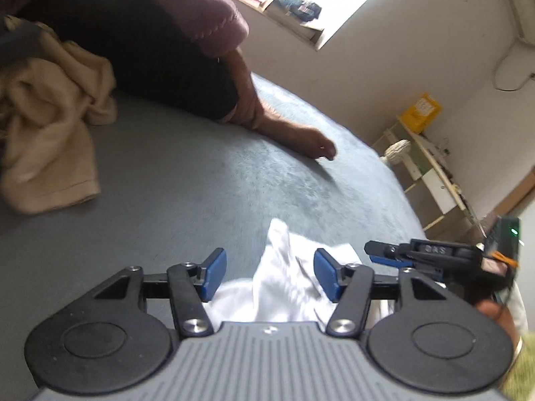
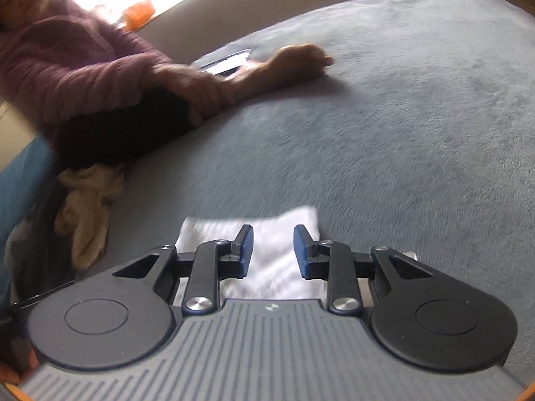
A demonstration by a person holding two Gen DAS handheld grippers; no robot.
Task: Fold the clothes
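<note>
A white garment (image 1: pixel 284 287) lies rumpled on the grey-blue bed cover (image 1: pixel 187 180), with a peak of cloth rising between the blue pads of my left gripper (image 1: pixel 267 272). That gripper is open and its pads do not touch the cloth. In the right wrist view the white garment (image 2: pixel 267 244) shows as a flat folded piece under my right gripper (image 2: pixel 272 250), whose jaws stand apart with a narrow gap and nothing pressed between them. The right gripper (image 1: pixel 371 250) also shows side-on at the right of the left wrist view, beside the white garment.
A person in a pink jacket and dark trousers sits on the bed, one bare foot (image 1: pixel 301 137) stretched out on the cover. A crumpled beige garment (image 1: pixel 50 127) lies by the person's leg. A shelf (image 1: pixel 431 167) stands against the wall beyond the bed's edge.
</note>
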